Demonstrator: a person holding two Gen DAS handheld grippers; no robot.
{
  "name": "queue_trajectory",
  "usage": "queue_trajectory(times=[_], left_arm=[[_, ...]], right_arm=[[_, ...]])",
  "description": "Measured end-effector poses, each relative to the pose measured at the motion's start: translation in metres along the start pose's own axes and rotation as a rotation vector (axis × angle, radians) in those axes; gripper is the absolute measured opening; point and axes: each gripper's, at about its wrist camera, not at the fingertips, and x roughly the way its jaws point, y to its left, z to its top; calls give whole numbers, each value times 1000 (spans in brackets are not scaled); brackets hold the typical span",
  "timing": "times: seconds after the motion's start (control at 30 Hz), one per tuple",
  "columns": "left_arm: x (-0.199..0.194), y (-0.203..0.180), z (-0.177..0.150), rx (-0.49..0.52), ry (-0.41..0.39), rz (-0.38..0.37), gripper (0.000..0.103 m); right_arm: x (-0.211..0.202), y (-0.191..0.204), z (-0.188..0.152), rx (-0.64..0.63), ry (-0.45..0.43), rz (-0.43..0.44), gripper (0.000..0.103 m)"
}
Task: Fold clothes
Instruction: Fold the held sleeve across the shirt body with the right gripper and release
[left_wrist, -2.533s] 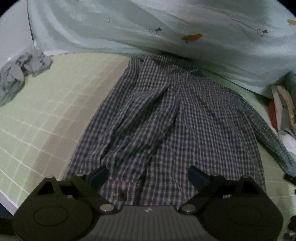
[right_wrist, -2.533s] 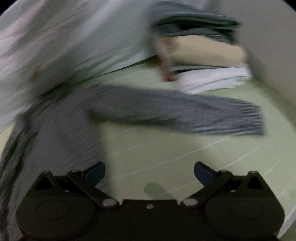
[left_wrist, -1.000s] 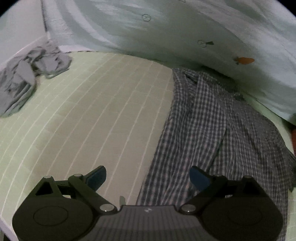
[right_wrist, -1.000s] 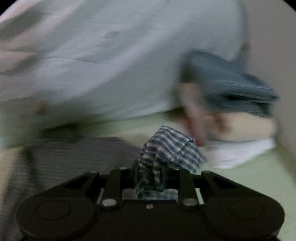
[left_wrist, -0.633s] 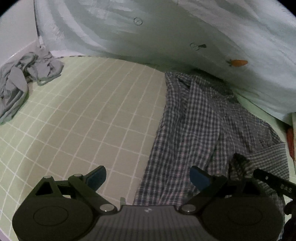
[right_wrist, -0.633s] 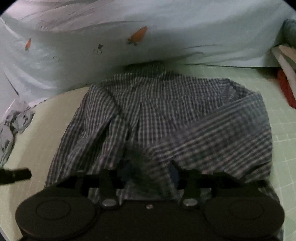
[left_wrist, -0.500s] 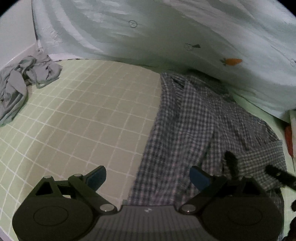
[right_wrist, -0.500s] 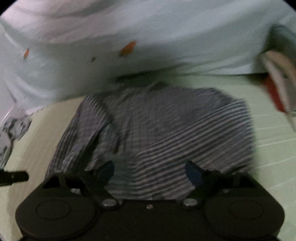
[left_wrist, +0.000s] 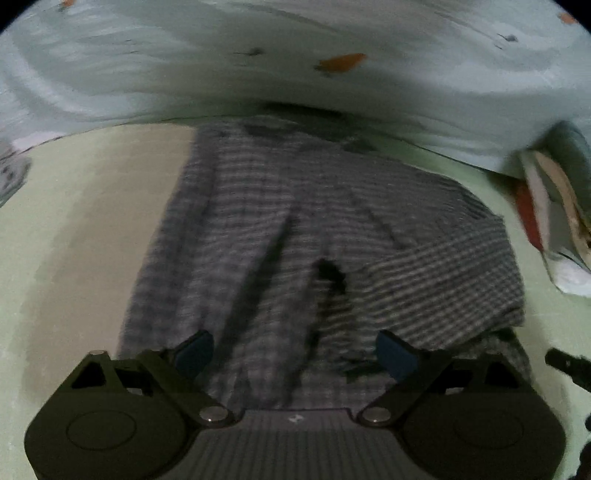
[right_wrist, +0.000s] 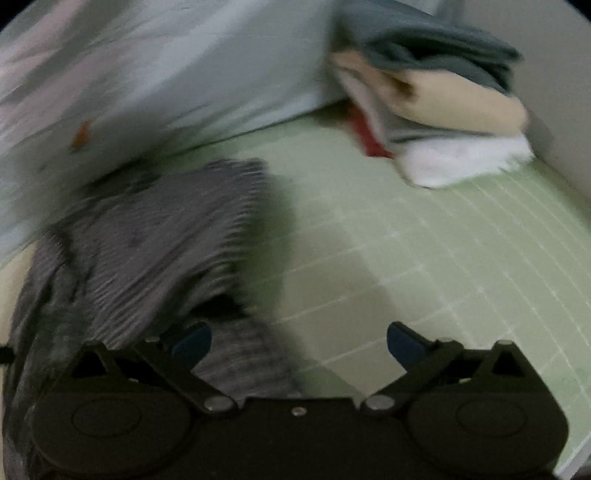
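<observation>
From my left gripper (left_wrist: 294, 350), spread wide and empty, the plaid shirt (left_wrist: 280, 229) runs lengthwise straight ahead toward the mat's (left_wrist: 77, 221) far edge; from my right gripper (right_wrist: 299, 341), equally wide and empty, it lies ahead-left.

The left gripper (left_wrist: 294, 350) is spread wide, its two blue-tipped fingers (left_wrist: 194, 346) well apart with nothing between them, angled forward and downward from low above the bed. The right gripper (right_wrist: 298, 343) is likewise spread wide, its blue-padded fingers (right_wrist: 403, 342) far apart and holding nothing, pointing forward and down toward the bed's right side. In the left wrist view, a dark part of the right gripper (left_wrist: 569, 365) pokes in at the right edge, just beside the left one. Both views are smeared with motion blur. The hands carrying the grippers are out of sight.
</observation>
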Motion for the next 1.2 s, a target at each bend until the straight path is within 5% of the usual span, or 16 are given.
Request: queue_trajectory(times=[0.17,0.27,0.33,0.37,0.57,0.77,1.0,1.2], left_arm=[[36,-14,15,25,55,-43,67],[57,-21,26,41,98,-58,42],[65,-24,33,56,114,-78,6],[67,-25,35,67,112,-85,3],[48,-16,46,69,28,-113,2],[13,36,89,-31,-151,-87,1],[-11,132,143,-149,-355,56,1],[23,205,140,-321,-323,171,2]], right_arm=[[24,-17,21,47,9,-19,103],[40,-15,33,44,16,-18,103],[49,-10,37,31,27,-19,103],[53,-8,39,24,33,-19,103],[63,6,31,-16,84,-19,103],[48,26,30,-91,57,-30,103],[37,53,23,-202,72,-44,103],[34,66,21,-243,106,-90,103]])
